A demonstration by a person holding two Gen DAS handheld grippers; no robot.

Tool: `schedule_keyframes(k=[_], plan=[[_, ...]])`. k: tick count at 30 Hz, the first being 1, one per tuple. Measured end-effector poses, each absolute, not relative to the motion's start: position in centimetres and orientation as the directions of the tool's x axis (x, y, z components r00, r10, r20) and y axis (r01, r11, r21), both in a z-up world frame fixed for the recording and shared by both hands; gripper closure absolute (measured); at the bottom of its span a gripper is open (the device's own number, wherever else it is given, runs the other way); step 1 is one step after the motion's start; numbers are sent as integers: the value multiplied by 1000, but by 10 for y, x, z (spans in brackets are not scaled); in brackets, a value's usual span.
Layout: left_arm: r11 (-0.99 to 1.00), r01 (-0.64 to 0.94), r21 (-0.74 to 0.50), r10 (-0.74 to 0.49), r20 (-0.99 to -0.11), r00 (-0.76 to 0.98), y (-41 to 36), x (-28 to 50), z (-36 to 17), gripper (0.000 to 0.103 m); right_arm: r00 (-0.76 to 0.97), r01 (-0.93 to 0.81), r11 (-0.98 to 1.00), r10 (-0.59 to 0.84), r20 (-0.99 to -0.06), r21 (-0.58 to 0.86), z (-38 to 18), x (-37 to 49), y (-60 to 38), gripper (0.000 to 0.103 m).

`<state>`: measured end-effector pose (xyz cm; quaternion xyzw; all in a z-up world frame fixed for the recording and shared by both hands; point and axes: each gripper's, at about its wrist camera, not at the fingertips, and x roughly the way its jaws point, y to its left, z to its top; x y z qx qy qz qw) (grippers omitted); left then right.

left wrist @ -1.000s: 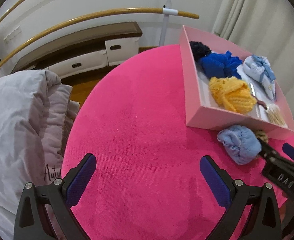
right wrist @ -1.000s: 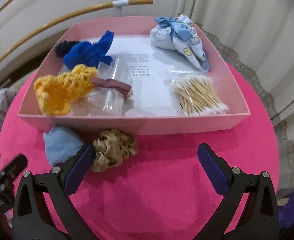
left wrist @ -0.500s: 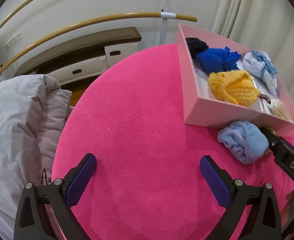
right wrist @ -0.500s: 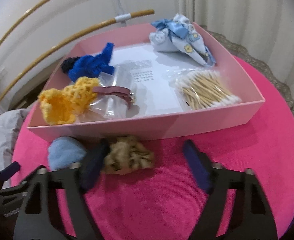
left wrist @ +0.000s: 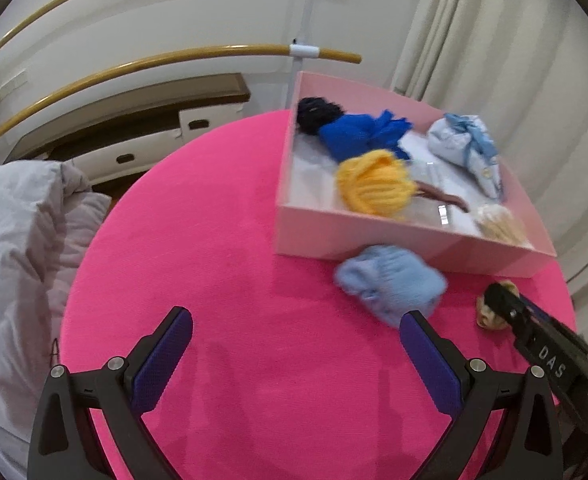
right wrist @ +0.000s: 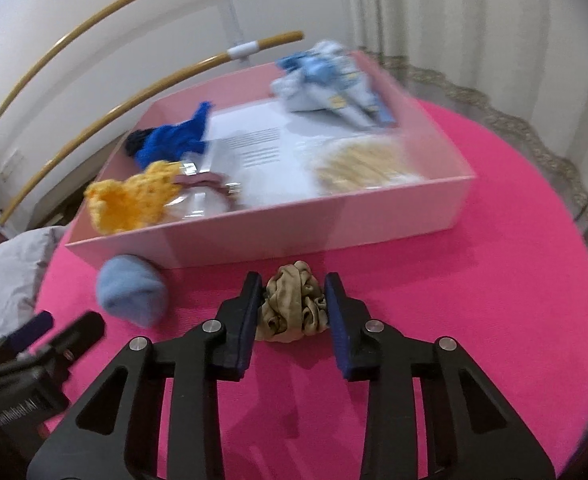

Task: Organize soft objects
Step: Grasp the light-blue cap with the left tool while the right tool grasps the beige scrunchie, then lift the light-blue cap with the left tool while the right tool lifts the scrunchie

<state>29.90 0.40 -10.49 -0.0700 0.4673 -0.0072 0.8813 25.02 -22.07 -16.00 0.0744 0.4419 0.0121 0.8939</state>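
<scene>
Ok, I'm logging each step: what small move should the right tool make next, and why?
Probably lift the beige scrunchie toward the pink box: the right tool already pinches it on both sides, and it lies on the cloth just outside the box.

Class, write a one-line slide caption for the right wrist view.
Right claw closed around a beige scrunchie on the pink tabletop, in front of the pink box.
</scene>
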Motion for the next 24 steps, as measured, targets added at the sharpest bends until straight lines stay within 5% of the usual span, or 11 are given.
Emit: schedule_keyframes(k=[10,18,24], plan=[[994,-50,-97,-56,-844,534,-26,313,-115,4,628,116,975,75,-775,189,-162,244,-276,72],[998,-9,-58,-45,-845,533,-52,329,-122,48,628,91,977,96,-772,195,-168,247,-277,68],[1000,12,-13,-18,-841,540,-63,327,-123,51,628,88,977,98,-772,196,-168,248,-277,68]])
